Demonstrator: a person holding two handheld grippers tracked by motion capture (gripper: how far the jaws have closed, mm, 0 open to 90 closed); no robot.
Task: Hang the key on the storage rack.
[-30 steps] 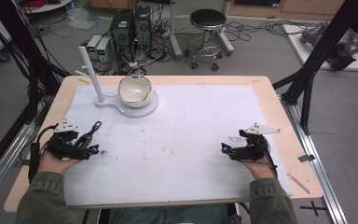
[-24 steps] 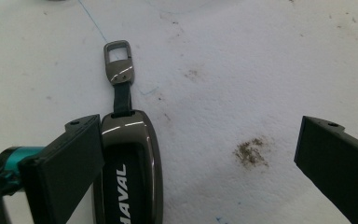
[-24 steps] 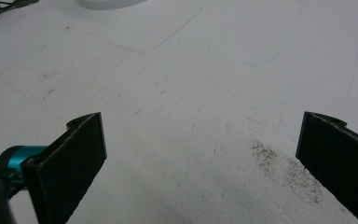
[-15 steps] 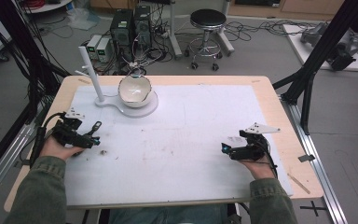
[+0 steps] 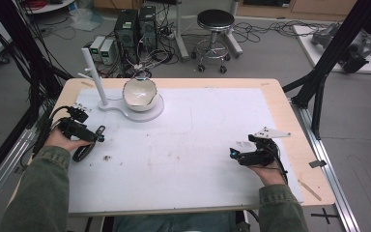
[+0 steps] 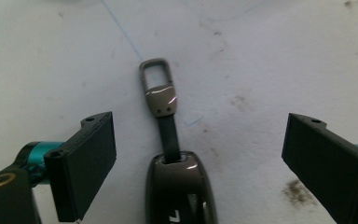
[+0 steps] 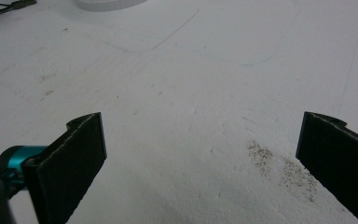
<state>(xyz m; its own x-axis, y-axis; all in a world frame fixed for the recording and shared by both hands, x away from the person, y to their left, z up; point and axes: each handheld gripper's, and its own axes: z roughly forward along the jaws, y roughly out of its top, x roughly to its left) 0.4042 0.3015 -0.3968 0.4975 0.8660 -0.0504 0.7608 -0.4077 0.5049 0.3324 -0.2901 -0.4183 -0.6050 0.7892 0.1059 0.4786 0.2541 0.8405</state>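
The key fob [image 6: 179,186] lies near the tabletop's left edge, between the left gripper [image 6: 198,163]'s spread fingers, which have just been closing without touching it. Step: grasping. Next: close squarely on it. Right gripper [image 7: 200,163] spread, idle.

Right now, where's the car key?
The car key lies flat on the white mat at the table's left side, between the open left gripper, below the bowl stand.

Key fob [image 6: 179,186] between left gripper [image 6: 200,163] pads
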